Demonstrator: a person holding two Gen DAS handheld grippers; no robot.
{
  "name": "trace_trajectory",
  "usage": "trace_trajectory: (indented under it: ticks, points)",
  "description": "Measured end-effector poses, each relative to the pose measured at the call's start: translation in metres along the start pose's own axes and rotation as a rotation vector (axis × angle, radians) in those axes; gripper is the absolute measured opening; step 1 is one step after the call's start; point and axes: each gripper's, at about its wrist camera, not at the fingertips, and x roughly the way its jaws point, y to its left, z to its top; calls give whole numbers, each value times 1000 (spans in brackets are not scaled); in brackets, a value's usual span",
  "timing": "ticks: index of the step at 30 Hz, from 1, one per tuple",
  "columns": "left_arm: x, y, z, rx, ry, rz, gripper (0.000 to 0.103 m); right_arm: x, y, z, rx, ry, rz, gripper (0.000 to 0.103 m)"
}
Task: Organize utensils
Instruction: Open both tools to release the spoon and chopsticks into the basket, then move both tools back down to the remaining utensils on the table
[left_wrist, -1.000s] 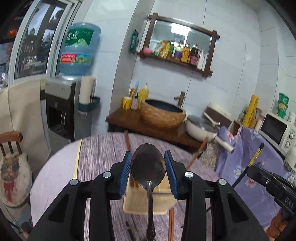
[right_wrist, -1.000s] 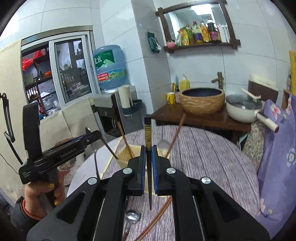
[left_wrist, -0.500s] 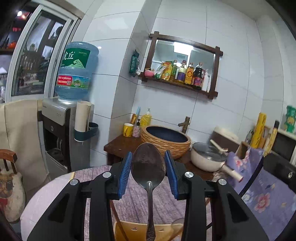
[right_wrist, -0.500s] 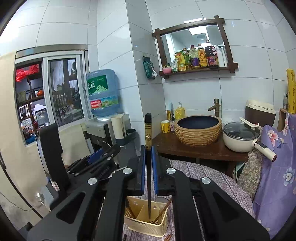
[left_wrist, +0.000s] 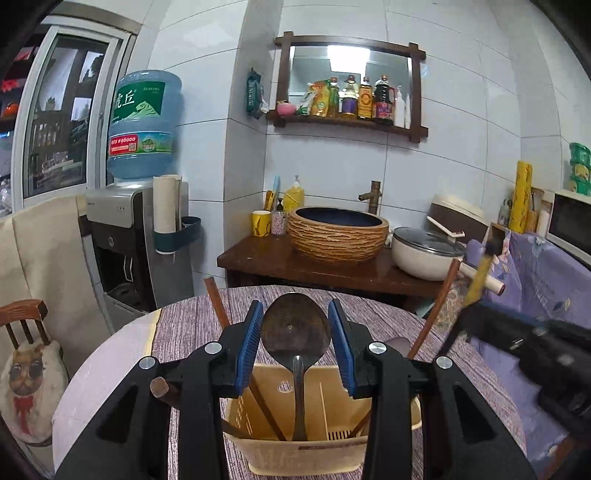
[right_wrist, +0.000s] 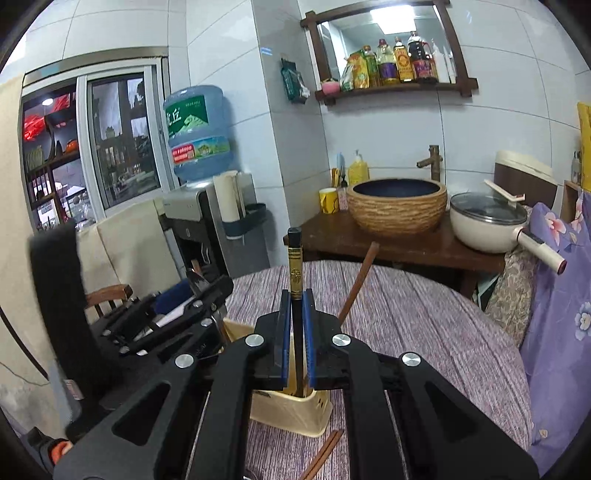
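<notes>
Left tongs (left_wrist: 295, 347) up close: the blue pads stand partly apart with a dark metal spoon (left_wrist: 295, 332) upright between them, bowl up, its tarnished face toward the camera. Whether the pads actually press the bowl's edges I cannot tell; they sit just beside it on either side. The thin handle drops straight down into the cream plastic utensil holder (left_wrist: 384, 456) directly below, a perforated, divided box standing near the front edge of the bench (left_wrist: 184, 325). Brown chopsticks (left_wrist: 262, 406) lean inside its left compartment.

Over to the right tongs (right_wrist: 295, 325): the pads are pinched tight on a black chopstick (right_wrist: 294, 266) with gold bands and a gold emblem near its top. It stands upright, its lower end reaching down into the same holder (right_wrist: 295, 413). Another reddish-brown chopstick (right_wrist: 356, 284) slants up out of the holder just behind. A loose brown pair (right_wrist: 321, 458) lies on the striped purple cloth at the holder's near right corner.

Farther back, the round bench carries nothing else in sight. Beyond its far edge stands a dark wooden counter (left_wrist: 258, 258) with a woven-look basin (left_wrist: 338, 234), a yellow mug (left_wrist: 261, 223) and a white lidded pot (left_wrist: 424, 254). At left, a water dispenser (left_wrist: 125, 236) carries a blue bottle.
</notes>
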Motion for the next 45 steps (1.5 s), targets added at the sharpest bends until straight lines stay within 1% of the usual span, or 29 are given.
trace_trajectory:
  ticks: [2,3,5,8,9,11,13,14,15,17,19,21,22,26,30,32,34,36,38,41,43,45]
  points:
    - [-1,-4,-1,17,16,0,37,3,0,-9,3,11,4,6]
    - [-1,-6,-1,22,22,3,37,6,0,-12,2,20,4,4]
    - [0,-5,-1,24,30,5,37,8,0,-18,-3,31,3,4]
    - [2,-3,1,16,53,5,38,7,0,-23,-12,21,-14,4]
    - [2,-3,1,22,60,14,41,6,-1,-25,-9,20,-9,4]
    - [-1,-2,1,27,64,0,46,4,-1,-28,-11,25,-6,5]
    - [-6,-1,0,19,65,-20,48,-1,1,-33,-26,13,-16,16]
    - [-10,1,-1,8,63,-31,49,-4,2,-34,-31,3,-18,34]
    - [-13,2,-2,-1,60,-36,49,-8,2,-36,-34,-13,-28,42]
    - [-21,8,-2,-34,50,-60,51,-17,2,-41,-42,-38,-37,44]
    - [-29,12,-2,-63,40,-79,56,-24,1,-47,-41,-45,-50,44]
    - [-36,17,-1,-81,26,-81,58,-32,-2,-53,-22,-47,-43,48]
    - [-38,20,0,-95,21,-81,61,-35,-3,-55,-16,-46,-38,48]
    - [-41,29,4,-132,10,-75,61,-46,-2,-66,-26,-46,-44,50]
    - [-38,29,8,-128,6,-77,61,-47,1,-73,-37,-35,-33,50]
    - [-37,27,10,-104,-3,-74,61,-43,4,-74,-64,-30,-37,50]
    - [-31,25,14,-82,12,-75,61,-38,4,-75,-68,-22,-38,50]
    - [-27,27,18,-100,26,-96,61,-28,0,-73,-50,1,-31,50]
    - [-26,29,21,-101,23,-99,61,-21,-3,-71,-33,14,-32,50]
    - [-26,35,22,-118,23,-109,61,-8,-5,-66,-42,29,-30,49]
    - [-25,38,21,-132,25,-109,61,5,-6,-62,-36,48,-30,48]
    - [-23,38,20,-130,13,-120,61,19,-6,-58,-25,60,-43,40]
